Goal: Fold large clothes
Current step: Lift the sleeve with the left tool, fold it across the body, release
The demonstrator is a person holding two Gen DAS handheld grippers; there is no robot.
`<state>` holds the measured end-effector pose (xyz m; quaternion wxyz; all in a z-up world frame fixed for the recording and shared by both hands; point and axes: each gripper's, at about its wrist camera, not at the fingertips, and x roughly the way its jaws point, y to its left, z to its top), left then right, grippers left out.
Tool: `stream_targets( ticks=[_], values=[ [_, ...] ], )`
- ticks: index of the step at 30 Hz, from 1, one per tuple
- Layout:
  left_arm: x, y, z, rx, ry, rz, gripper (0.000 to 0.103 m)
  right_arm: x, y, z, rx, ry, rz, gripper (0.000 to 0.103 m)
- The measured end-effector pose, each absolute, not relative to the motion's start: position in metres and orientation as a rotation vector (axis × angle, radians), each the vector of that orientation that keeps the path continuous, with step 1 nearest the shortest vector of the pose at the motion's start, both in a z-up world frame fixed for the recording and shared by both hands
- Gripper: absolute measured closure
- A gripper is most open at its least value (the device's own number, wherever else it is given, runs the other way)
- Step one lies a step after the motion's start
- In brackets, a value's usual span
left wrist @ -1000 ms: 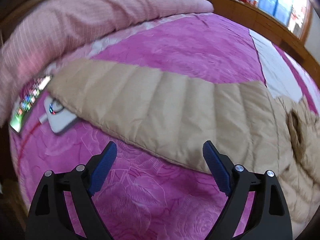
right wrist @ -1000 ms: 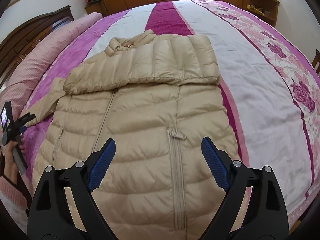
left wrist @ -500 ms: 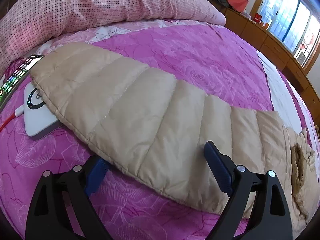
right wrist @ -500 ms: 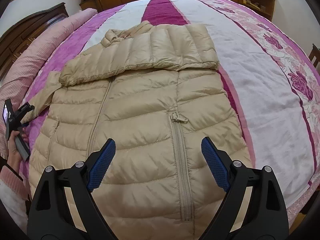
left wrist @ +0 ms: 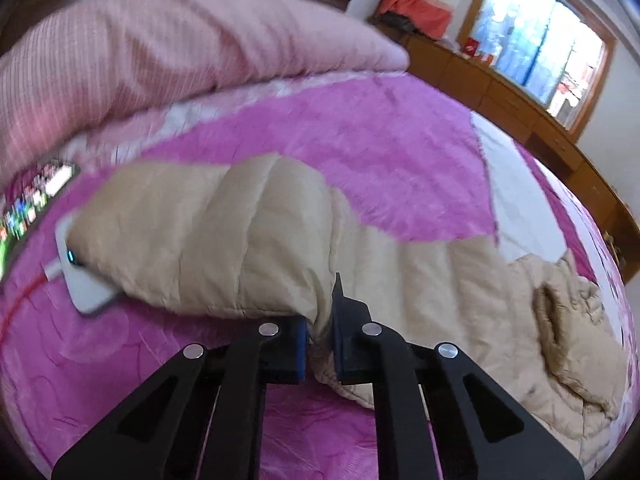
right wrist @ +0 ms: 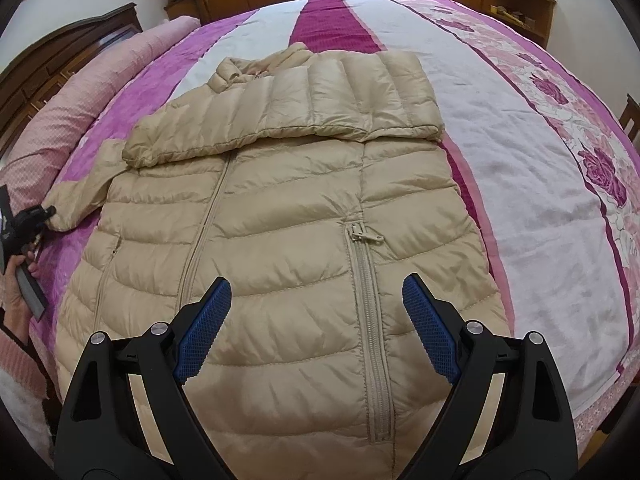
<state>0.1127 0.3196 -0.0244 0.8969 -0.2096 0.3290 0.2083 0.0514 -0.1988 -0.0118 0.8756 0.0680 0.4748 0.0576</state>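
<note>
A beige puffer jacket (right wrist: 280, 220) lies front up on the bed, zipped, one sleeve (right wrist: 288, 108) folded across its chest. The other sleeve (left wrist: 200, 232) stretches out over the pink cover. My left gripper (left wrist: 320, 320) is closing on the near edge of this sleeve, and the fabric is pinched and bunched between its blue pads. In the right wrist view the left gripper (right wrist: 28, 216) shows at the sleeve's cuff end. My right gripper (right wrist: 316, 320) hovers open above the jacket's hem with nothing between its fingers.
A white charger block (left wrist: 80, 288) with a cable is partly under the cuff, beside a lit phone (left wrist: 36, 200). A rolled pink quilt (left wrist: 160, 52) lines the headboard side. Wooden cabinets (left wrist: 520, 112) run along the wall. A person's hand (right wrist: 16, 288) holds the left gripper.
The left gripper moved forward over the sleeve and its jaws closed on the sleeve's edge, bunching and lifting the fabric. The right gripper stayed open and still.
</note>
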Motion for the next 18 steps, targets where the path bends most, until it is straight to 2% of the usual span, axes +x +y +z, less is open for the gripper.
stream_targets(
  ticks=[10, 18],
  values=[
    [0.104, 0.261, 0.056, -0.333, 0.542, 0.273, 0.093, 0.05, -0.208, -0.006, 0.172, 0.964, 0.119, 0.016],
    [0.104, 0.203, 0.09, -0.309, 0.497, 0.141, 0.093, 0.051, -0.209, -0.002, 0.171, 0.958, 0.134, 0.016]
  ],
)
